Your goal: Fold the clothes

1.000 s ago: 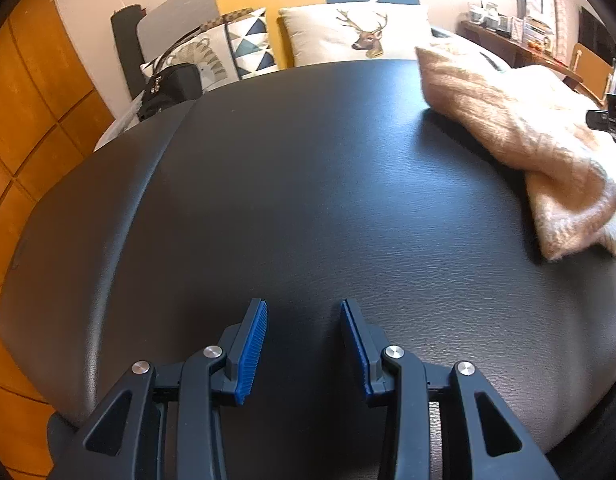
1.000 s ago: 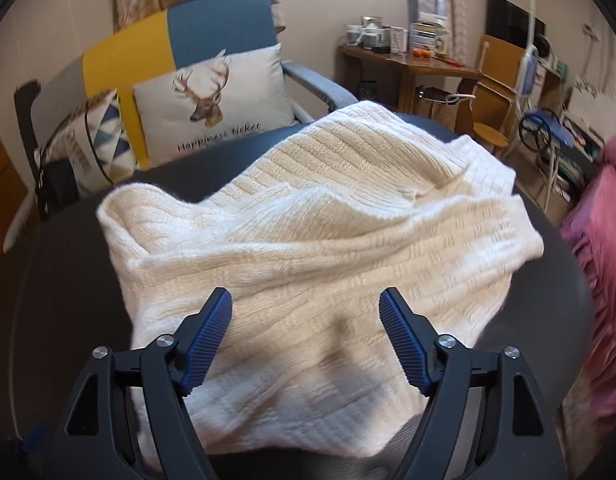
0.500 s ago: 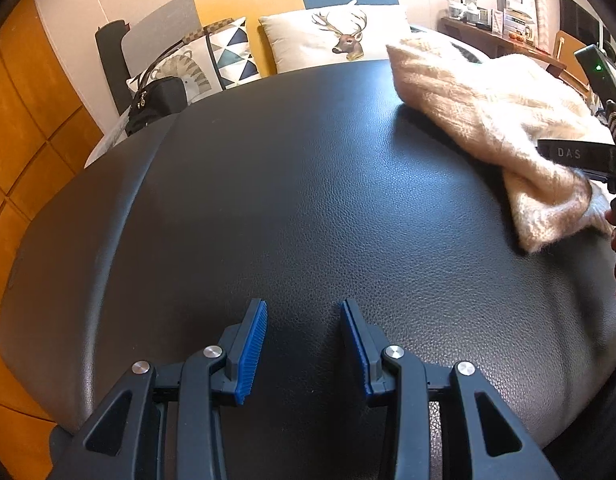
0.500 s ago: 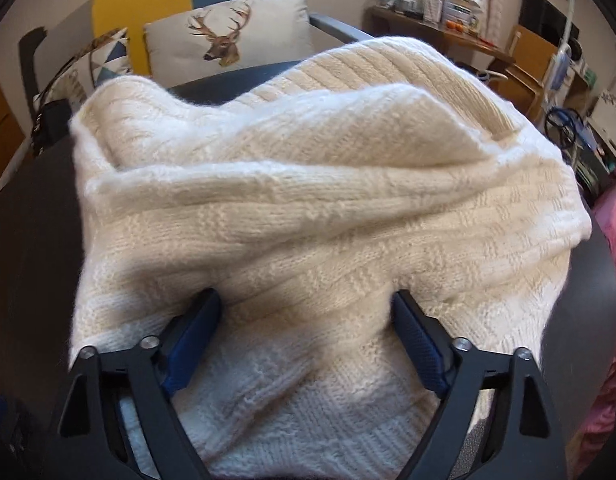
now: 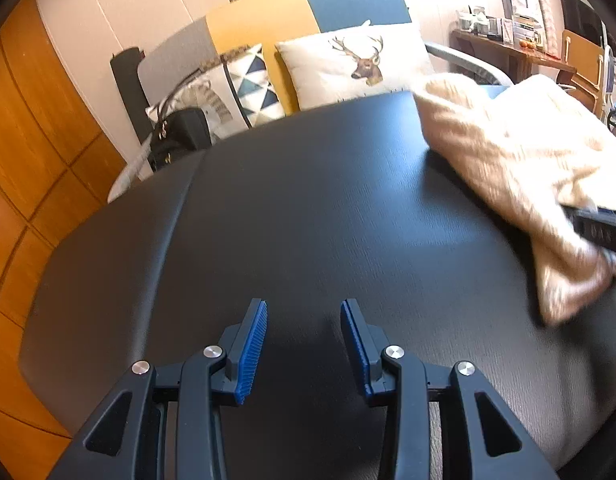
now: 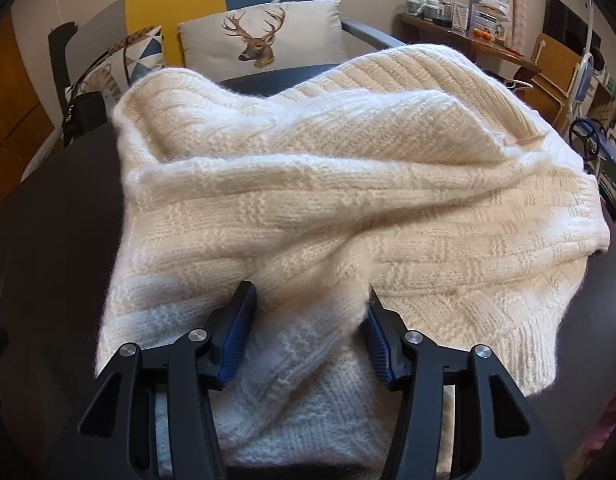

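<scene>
Sweater point(image 6: 348, 208) bunched on black table point(image 5: 308, 220), deer pillow point(image 5: 356, 60) behind, my right gripper point(image 6: 308, 312) now narrowed onto a fold, my left gripper point(image 5: 304, 328) unchanged, half-open, empty.

Left gripper point(image 5: 303, 344): two matte black moulded fingers, each faced on its inner side with a ribbed blue pad point(image 5: 252, 354). Each finger linkage carries two round silver screw heads point(image 5: 212, 351), and triangular cut-outs pierce the outer arms. Right gripper point(image 6: 308, 332): identical build, with black fingers, ribbed blue pads point(image 6: 235, 338), silver screws point(image 6: 413, 336) and triangular openings. In the left wrist view its black body shows faint pale lettering, too blurred to read.
</scene>
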Demonstrator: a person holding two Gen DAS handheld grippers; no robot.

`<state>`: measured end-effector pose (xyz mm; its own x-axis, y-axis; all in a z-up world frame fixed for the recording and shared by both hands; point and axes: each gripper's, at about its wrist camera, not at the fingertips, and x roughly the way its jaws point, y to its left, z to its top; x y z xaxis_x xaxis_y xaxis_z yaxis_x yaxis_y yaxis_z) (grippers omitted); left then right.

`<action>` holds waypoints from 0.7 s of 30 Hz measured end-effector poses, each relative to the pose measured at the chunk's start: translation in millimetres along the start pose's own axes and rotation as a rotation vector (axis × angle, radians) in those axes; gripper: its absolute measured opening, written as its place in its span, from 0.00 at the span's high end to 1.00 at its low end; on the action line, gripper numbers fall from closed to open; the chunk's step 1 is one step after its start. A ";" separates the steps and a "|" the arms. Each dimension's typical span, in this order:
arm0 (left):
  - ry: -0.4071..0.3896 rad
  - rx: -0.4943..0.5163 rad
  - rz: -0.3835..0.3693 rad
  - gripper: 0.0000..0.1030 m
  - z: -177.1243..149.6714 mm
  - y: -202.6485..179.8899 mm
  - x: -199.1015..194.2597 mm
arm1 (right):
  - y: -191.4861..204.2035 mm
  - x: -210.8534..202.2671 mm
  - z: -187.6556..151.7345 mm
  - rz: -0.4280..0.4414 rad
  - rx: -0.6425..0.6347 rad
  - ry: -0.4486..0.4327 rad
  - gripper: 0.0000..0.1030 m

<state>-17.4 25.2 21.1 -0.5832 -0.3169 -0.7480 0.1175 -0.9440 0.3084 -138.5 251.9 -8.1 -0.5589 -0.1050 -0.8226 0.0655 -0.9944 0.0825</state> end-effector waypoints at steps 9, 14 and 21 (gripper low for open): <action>-0.114 0.141 0.090 0.62 55.7 -28.7 -4.2 | 40.7 -29.6 -35.4 0.060 -0.139 -0.013 0.51; -0.165 0.226 0.142 0.62 94.1 -53.0 5.8 | 71.7 -52.5 -67.6 0.141 -0.224 -0.026 0.52; -0.129 0.443 0.190 0.62 89.9 -105.7 52.3 | 83.9 -83.3 -103.0 0.217 -0.292 -0.036 0.51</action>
<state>-132.6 116.7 2.3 -0.6824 -0.4393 -0.5843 -0.1051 -0.7321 0.6731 -1.3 178.0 9.4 -0.5343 -0.3188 -0.7829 0.4161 -0.9054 0.0847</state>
